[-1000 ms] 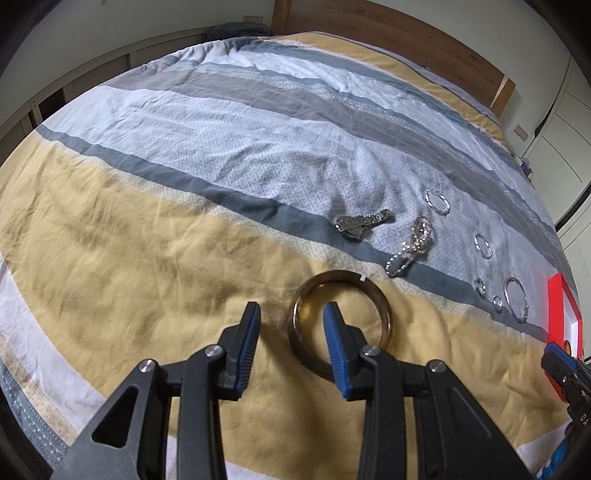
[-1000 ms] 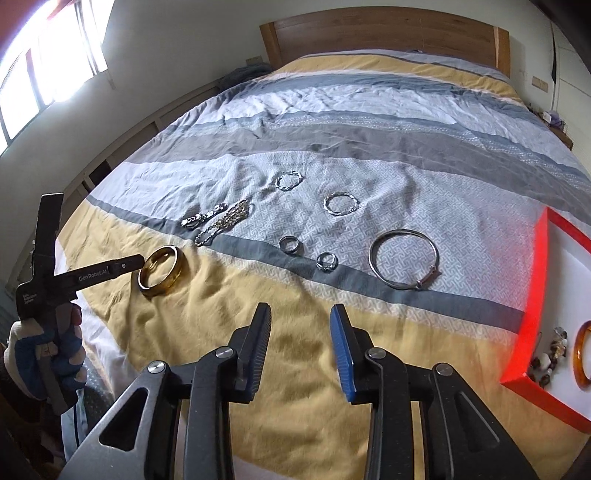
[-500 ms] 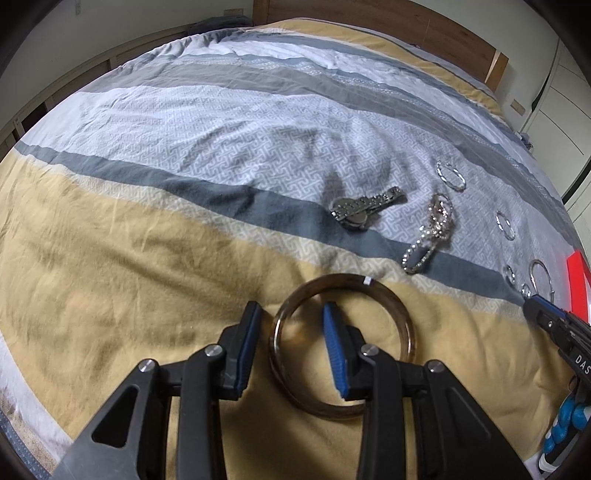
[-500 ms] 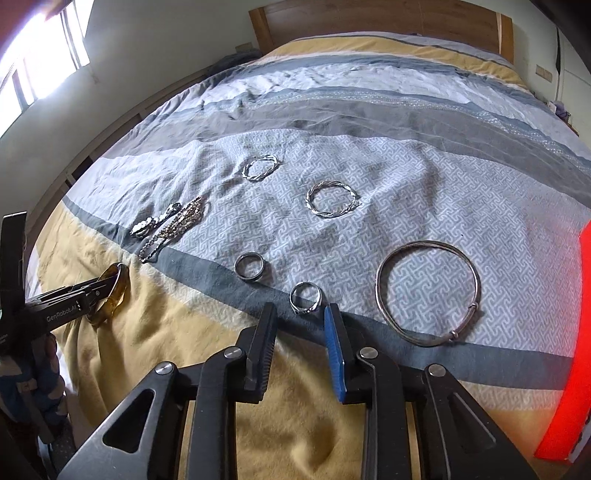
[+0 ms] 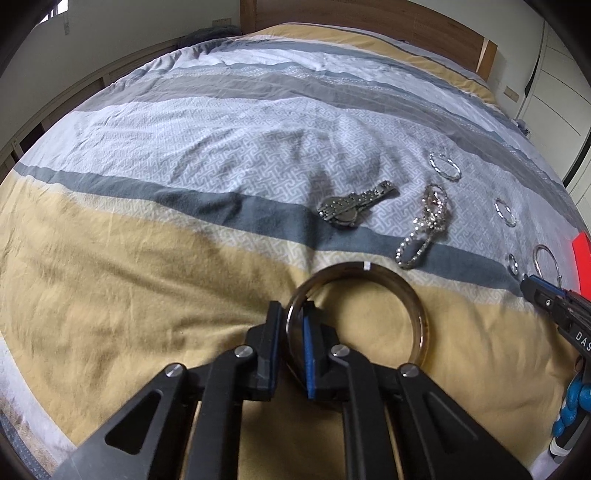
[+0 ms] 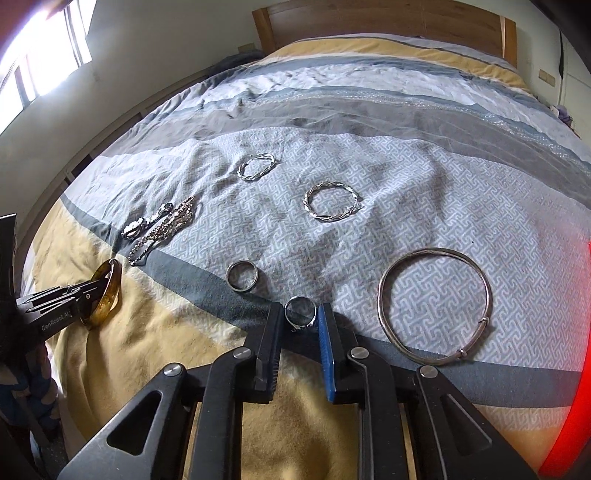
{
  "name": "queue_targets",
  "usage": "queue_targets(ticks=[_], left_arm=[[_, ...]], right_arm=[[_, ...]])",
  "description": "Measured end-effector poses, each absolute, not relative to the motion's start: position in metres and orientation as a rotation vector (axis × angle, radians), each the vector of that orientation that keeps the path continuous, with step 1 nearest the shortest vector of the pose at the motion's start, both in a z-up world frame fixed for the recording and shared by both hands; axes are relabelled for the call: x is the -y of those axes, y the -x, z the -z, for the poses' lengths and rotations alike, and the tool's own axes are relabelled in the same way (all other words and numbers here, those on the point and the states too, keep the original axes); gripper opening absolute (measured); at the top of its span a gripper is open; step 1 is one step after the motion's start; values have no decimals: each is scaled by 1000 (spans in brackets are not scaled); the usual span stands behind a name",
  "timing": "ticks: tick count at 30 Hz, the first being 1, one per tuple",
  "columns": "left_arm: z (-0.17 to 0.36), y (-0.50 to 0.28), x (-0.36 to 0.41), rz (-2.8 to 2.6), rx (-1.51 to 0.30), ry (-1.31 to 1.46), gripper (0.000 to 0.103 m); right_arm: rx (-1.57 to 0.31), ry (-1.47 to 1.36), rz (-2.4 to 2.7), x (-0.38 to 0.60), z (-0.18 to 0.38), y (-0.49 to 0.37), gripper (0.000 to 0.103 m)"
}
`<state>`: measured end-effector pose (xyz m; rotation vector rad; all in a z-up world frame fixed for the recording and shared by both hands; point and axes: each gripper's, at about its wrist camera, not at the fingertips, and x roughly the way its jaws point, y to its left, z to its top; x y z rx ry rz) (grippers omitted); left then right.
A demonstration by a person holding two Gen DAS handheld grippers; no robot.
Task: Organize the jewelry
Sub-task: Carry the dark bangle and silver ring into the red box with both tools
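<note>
The left gripper [image 5: 290, 325] has just been closing and now pinches the near-left rim of the amber bangle [image 5: 413, 306], one finger outside the hoop and the blue pad inside; the rest of the bangle lies on the yellow band of the duvet [image 5: 110, 280]. The right gripper [image 6: 301, 317] has also just been closing; its fingers flank a small signet ring [image 6: 300, 313] on the dark grey stripe — pads at its sides, though whether they press on it I cannot tell.

Outward from the signet ring: a plain band ring [image 6: 242, 276] just up-left, a large thin silver bangle [image 6: 436, 306] to the right, two twisted silver bracelets [image 6: 332, 202] farther up. Beyond the amber bangle lie a wristwatch [image 5: 351, 210] and a beaded chain [image 5: 424, 229], near each other.

The red tray [image 6: 569, 406] edges the right side — close to the silver bangle. The far half of the bed up to the wooden headboard [image 6: 388, 22] lies bare.
</note>
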<state>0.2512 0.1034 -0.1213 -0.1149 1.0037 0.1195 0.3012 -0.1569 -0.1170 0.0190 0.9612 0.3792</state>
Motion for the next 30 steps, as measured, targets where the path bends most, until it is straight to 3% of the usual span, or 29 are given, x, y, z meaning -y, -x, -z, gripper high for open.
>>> queue_targets(ticks=[15, 30], left_arm=[[94, -215, -101, -120, -983, 112, 8], [33, -156, -73, -58, -885, 57, 8]], right_arm=[[-916, -42, -380, 172, 73, -247, 19], [-821, -58, -348, 198, 10, -147, 19]])
